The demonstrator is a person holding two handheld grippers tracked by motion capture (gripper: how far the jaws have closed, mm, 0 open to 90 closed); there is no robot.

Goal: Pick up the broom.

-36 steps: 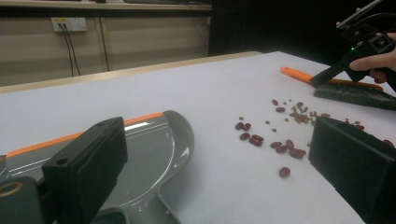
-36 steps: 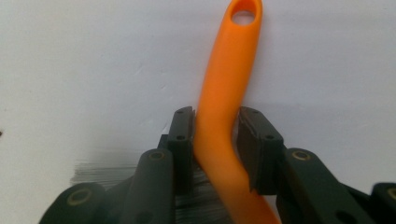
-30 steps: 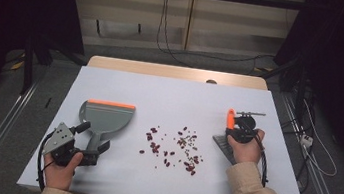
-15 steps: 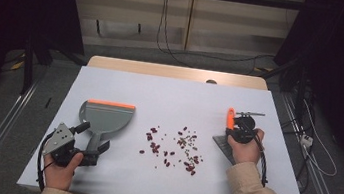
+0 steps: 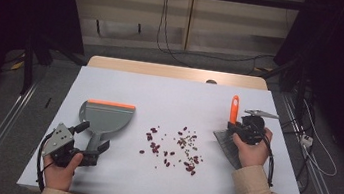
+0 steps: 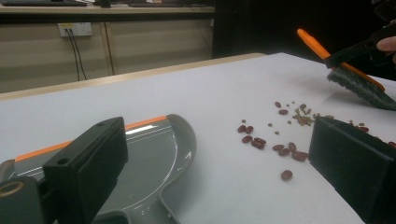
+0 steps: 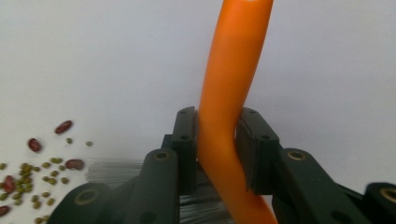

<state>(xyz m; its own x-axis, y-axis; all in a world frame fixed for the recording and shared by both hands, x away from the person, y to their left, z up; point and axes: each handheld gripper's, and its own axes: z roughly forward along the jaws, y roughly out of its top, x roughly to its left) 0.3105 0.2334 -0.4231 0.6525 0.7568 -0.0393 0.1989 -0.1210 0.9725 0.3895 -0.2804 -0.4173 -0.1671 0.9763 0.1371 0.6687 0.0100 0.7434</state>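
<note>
White tabletop [image 5: 125, 88] with beans [image 5: 173, 147] scattered mid-way. Right claw [image 7: 217, 149] is pinching the brush [image 5: 230, 130] by its orange handle, bristles beside the beans. Left claw [image 5: 90, 136] sits spread around the dustpan [image 5: 105, 118] handle.

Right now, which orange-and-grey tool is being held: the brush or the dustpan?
The brush. The right gripper's fingers pinch its orange handle; the dustpan lies flat, ungripped.

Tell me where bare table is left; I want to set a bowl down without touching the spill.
Free: the far strip beyond the dustpan and beans, and the near edge between the hands. Crowded: the middle with scattered beans, the brush in the right gripper, the left gripper around the dustpan's handle.
</note>
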